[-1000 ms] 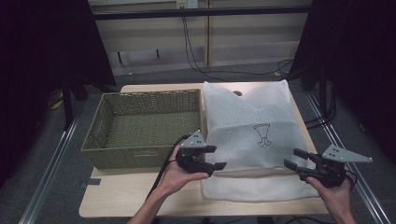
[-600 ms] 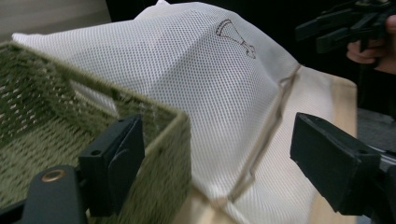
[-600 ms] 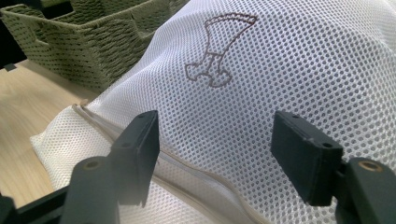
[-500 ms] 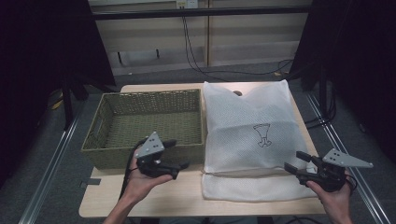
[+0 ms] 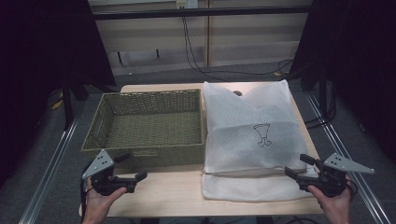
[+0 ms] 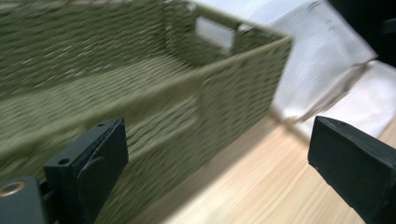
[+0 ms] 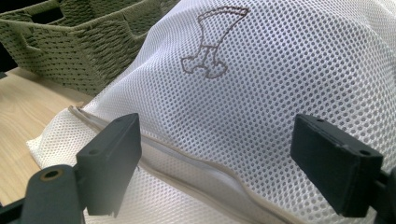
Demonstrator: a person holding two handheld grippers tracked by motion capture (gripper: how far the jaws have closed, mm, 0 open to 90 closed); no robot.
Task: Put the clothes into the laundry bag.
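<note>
We hold our right gripper (image 5: pixel 302 169) at the lower right of the frame, fingers spread apart and empty, over the near edge of the white mesh laundry bag (image 5: pixel 247 135). The bag lies flat on the wooden worktop (image 5: pixel 168 193), long axis running away from us, zipper seam (image 7: pixel 187 161) crossing just ahead of those fingers. Our left gripper (image 5: pixel 130 169), also spread, sits at lower left before the green woven basket (image 5: pixel 149 126), farther from the bag.
</note>
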